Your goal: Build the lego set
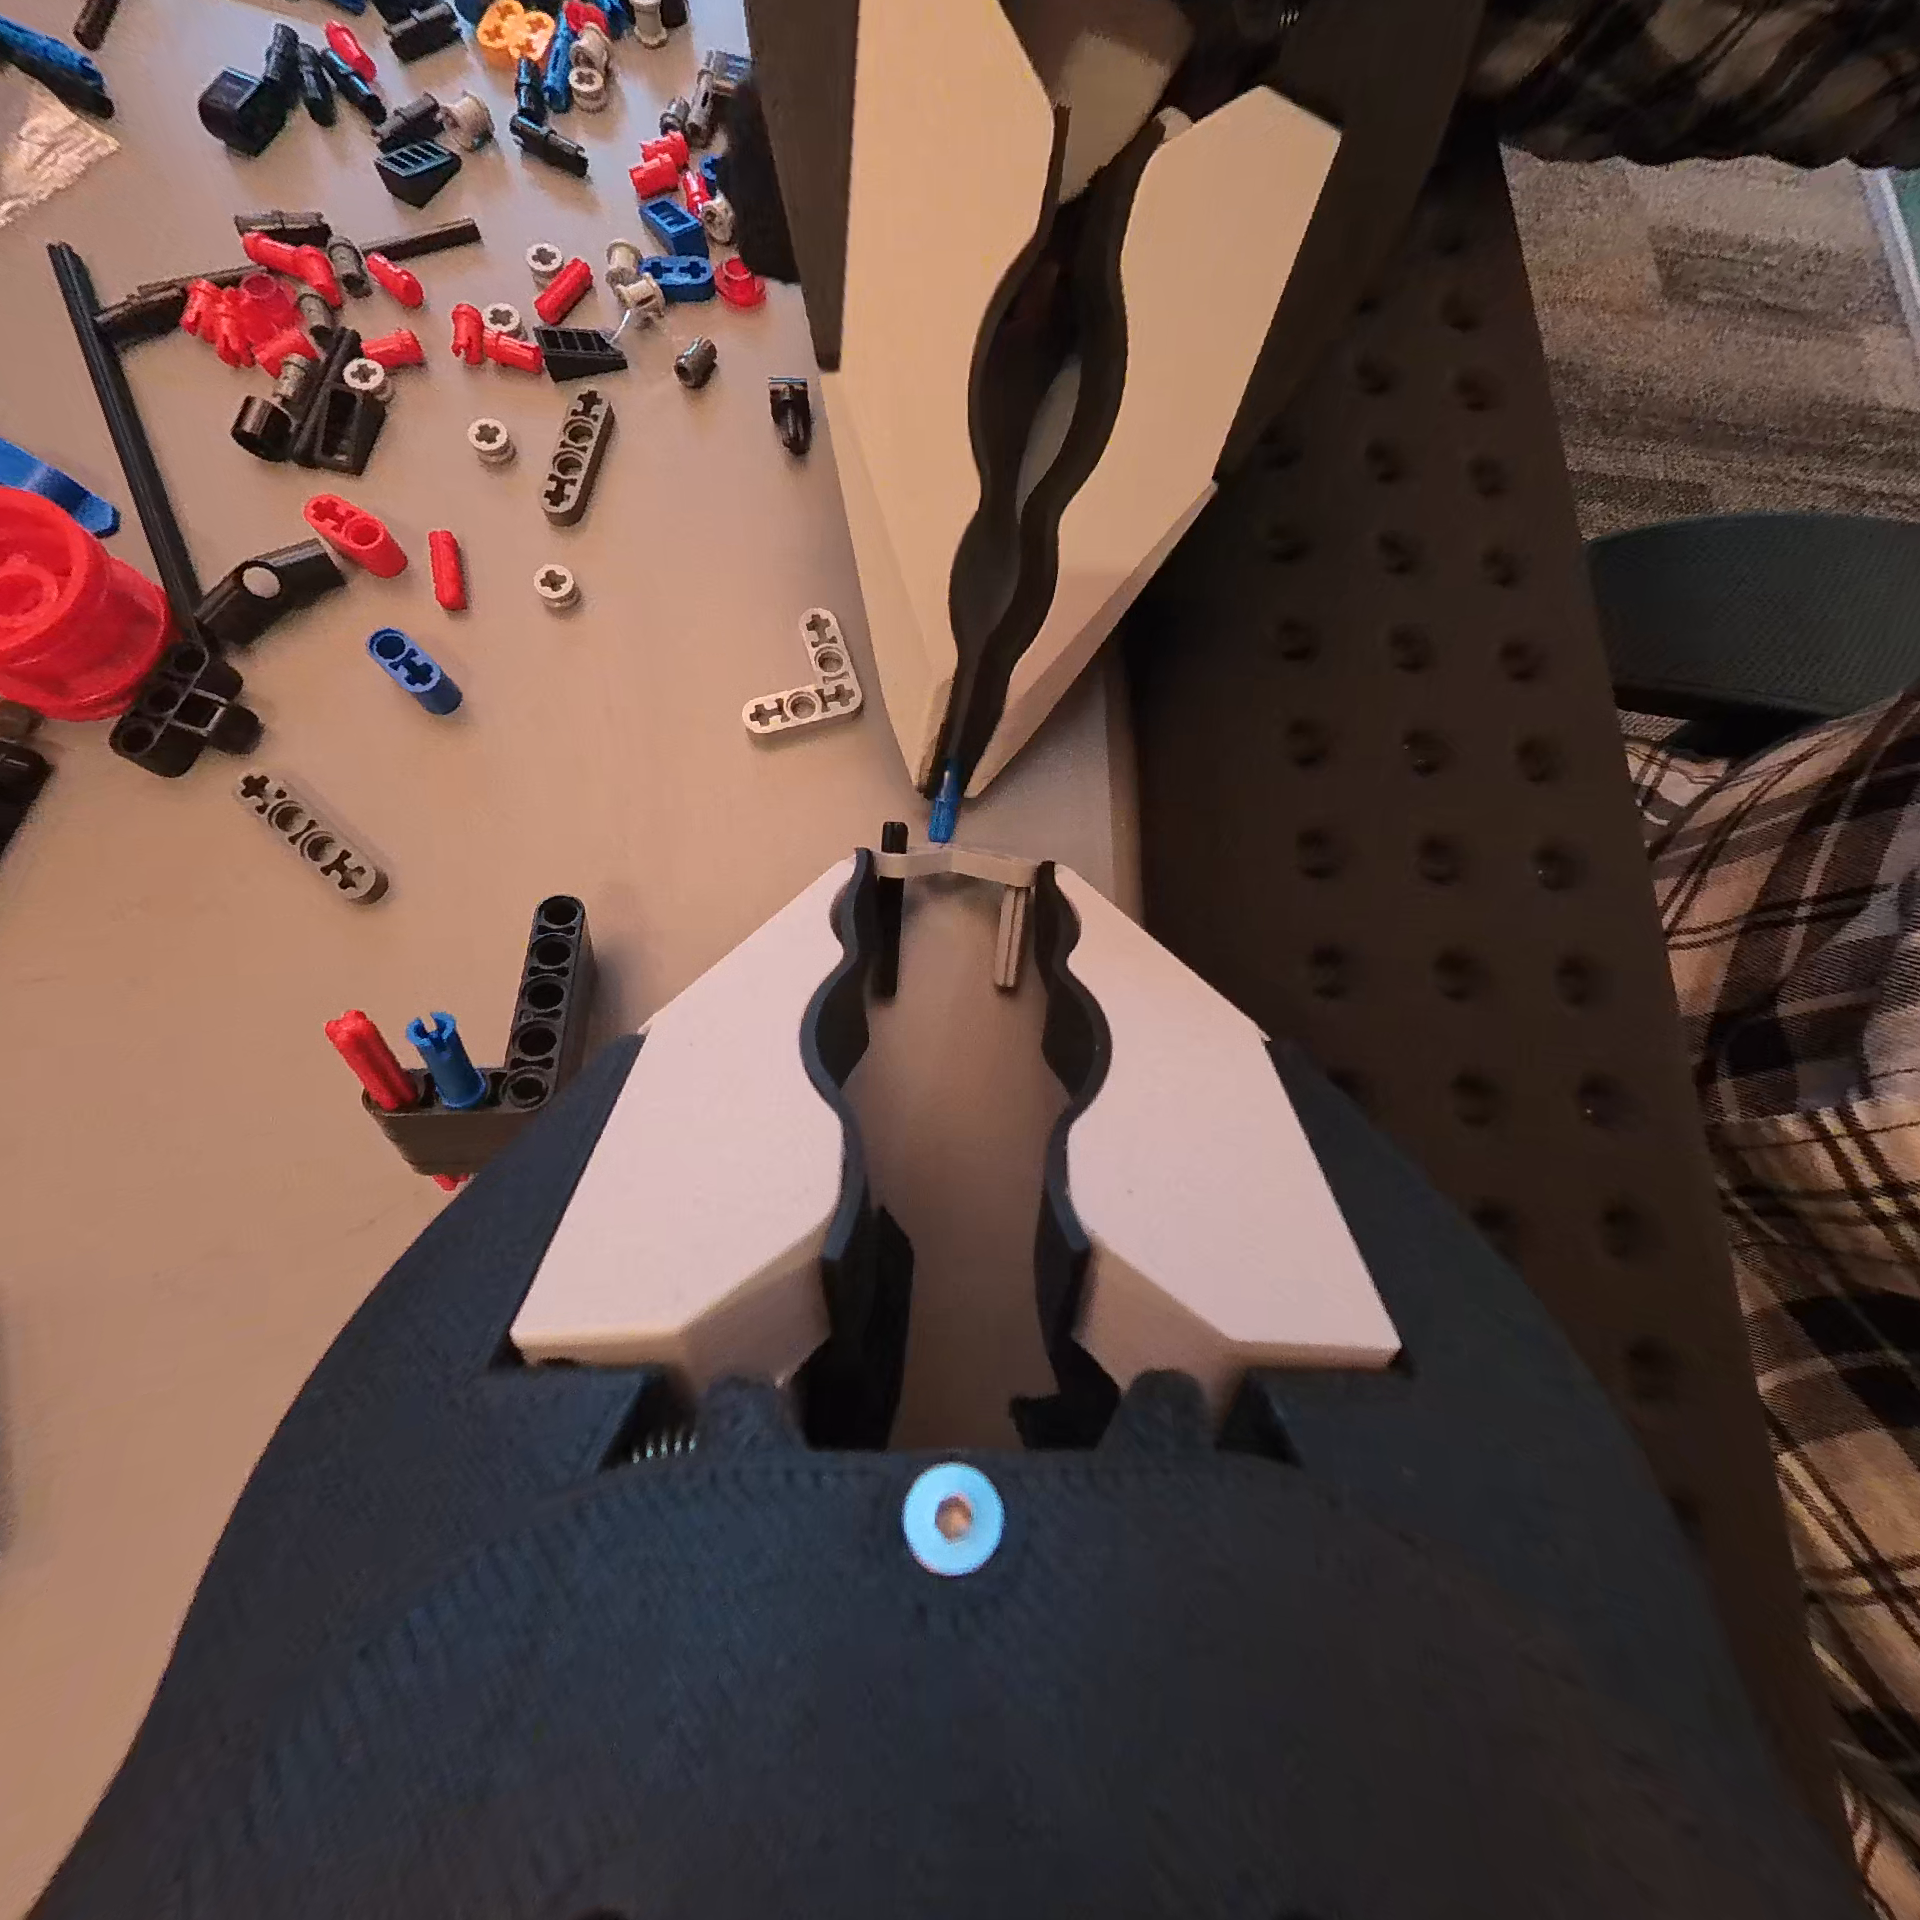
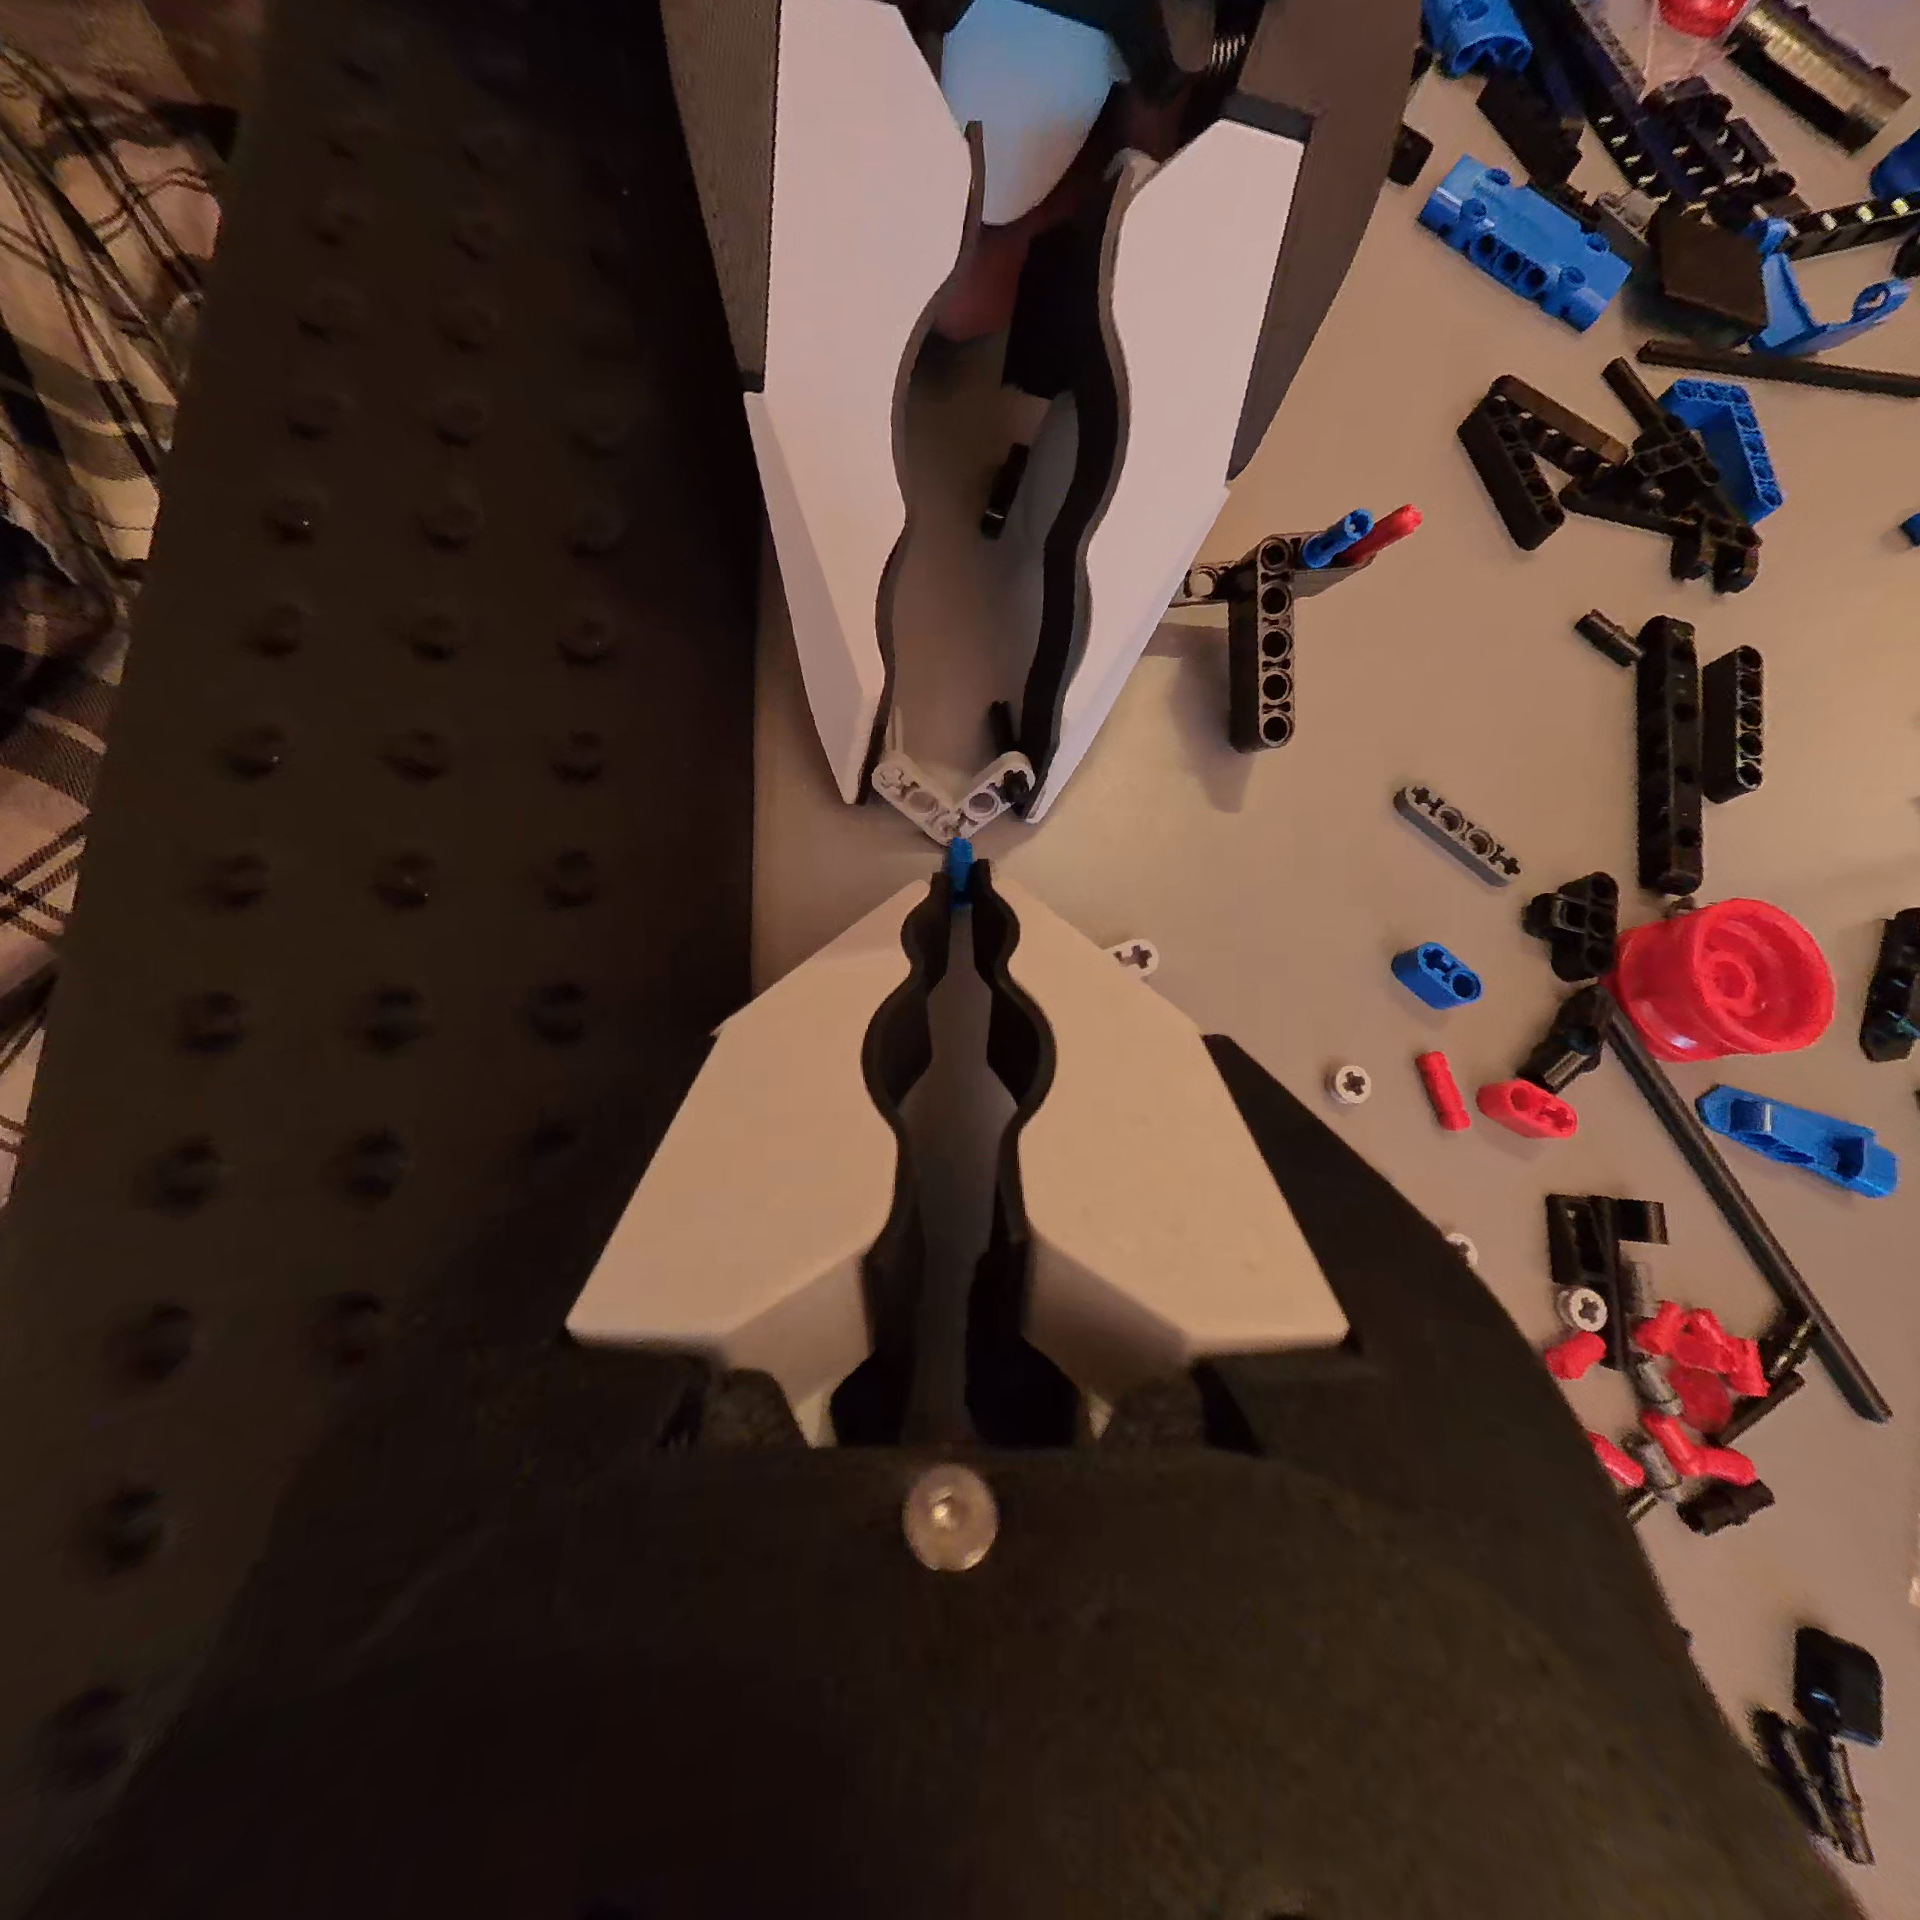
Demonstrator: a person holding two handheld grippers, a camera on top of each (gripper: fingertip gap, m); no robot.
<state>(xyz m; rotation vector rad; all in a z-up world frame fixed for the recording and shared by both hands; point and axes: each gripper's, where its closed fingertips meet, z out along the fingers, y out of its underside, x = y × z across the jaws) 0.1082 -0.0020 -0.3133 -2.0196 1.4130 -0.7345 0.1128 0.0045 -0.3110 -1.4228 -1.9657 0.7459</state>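
Observation:
My left gripper [image 1: 954,864] is shut on a small grey L-shaped beam [image 1: 971,860], held across its fingertips just above the table. A black pin [image 1: 894,836] sticks up from the beam's left end. My right gripper [image 2: 958,883] is shut on a short blue pin [image 2: 958,864]. It points the pin at the corner of the grey beam [image 2: 925,802], almost touching it. In the left wrist view the right gripper [image 1: 951,774] comes down from the top with the blue pin [image 1: 943,808] at its tip. In the right wrist view the left gripper [image 2: 951,795] faces mine.
A black studded baseplate [image 1: 1403,831] [image 2: 416,727] lies beside the grippers. Loose red, blue, black and grey pieces cover the grey table, among them a red wheel [image 1: 62,613] [image 2: 1725,982] and a black L-beam with red and blue pins [image 1: 488,1081] [image 2: 1273,644]. A plaid sleeve [image 1: 1818,1039] is at the edge. My left and right fingertips are right by each other.

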